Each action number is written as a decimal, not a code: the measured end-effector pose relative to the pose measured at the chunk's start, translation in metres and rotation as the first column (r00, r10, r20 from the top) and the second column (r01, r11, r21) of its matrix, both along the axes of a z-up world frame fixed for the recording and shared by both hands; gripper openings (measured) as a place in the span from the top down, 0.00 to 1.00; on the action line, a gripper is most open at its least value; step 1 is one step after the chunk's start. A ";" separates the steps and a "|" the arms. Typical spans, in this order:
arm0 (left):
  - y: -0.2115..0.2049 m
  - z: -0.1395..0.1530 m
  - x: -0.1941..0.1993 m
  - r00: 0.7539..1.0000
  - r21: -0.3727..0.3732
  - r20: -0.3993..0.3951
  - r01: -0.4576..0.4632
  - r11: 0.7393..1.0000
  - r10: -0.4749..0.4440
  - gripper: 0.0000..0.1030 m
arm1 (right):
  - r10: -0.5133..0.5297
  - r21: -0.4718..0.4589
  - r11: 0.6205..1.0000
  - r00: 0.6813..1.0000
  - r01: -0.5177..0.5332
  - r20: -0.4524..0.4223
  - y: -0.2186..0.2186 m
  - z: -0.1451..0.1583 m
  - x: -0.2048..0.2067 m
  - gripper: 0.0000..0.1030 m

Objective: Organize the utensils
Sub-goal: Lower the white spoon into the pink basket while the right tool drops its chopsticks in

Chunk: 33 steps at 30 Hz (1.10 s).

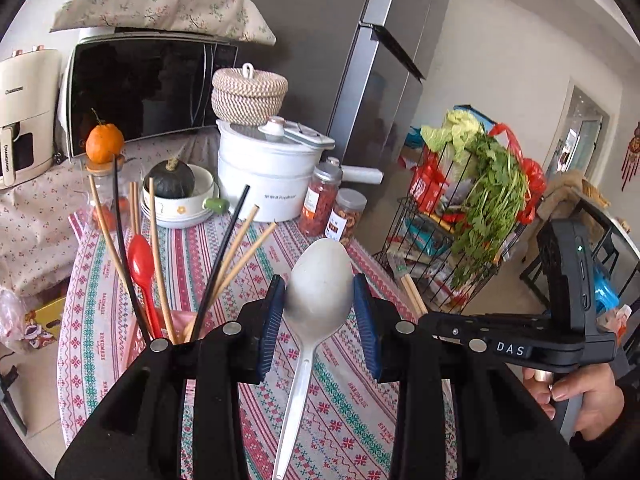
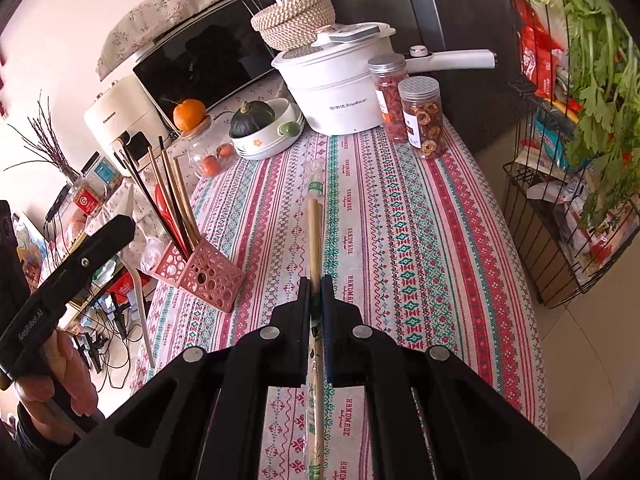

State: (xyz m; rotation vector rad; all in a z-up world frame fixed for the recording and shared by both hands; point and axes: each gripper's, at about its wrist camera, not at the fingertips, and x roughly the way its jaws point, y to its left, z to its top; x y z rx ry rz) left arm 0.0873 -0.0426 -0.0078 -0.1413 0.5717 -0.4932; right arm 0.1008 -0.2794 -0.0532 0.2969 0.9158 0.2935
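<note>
My left gripper (image 1: 319,280) is shut on a white plastic spoon (image 1: 316,300), pinched at the bowl, the handle hanging down over the patterned tablecloth (image 1: 344,420). Just to its left the pink perforated holder (image 2: 202,270) holds several wooden and black chopsticks (image 1: 160,240) and a red spoon (image 1: 141,264). My right gripper (image 2: 316,282) is shut on a pair of wooden chopsticks (image 2: 315,236) in a clear wrapper, held above the table pointing forward. The right gripper also shows at the right of the left wrist view (image 1: 500,344).
At the table's far end stand a white pot (image 2: 340,80), two jars (image 2: 424,116), a bowl with a dark squash (image 2: 264,124), an orange (image 2: 189,114) and a microwave (image 1: 152,88). A wire rack with greens (image 1: 472,216) stands right of the table.
</note>
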 end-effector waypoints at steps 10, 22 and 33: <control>0.048 0.008 0.009 0.959 -0.132 0.239 -0.122 0.984 0.152 0.68 | 0.035 0.024 0.999 0.999 -0.036 0.030 0.032 0.009 0.011 0.95; 0.075 -0.038 0.036 0.928 -0.127 0.268 -0.231 0.965 0.257 0.67 | 0.032 0.004 0.999 0.998 -0.032 0.048 0.051 0.006 0.023 0.95; 0.107 -0.032 0.037 0.977 -0.184 -0.028 -0.211 0.960 0.210 0.15 | -0.004 0.052 0.999 0.988 -0.004 0.152 0.065 0.026 0.018 0.95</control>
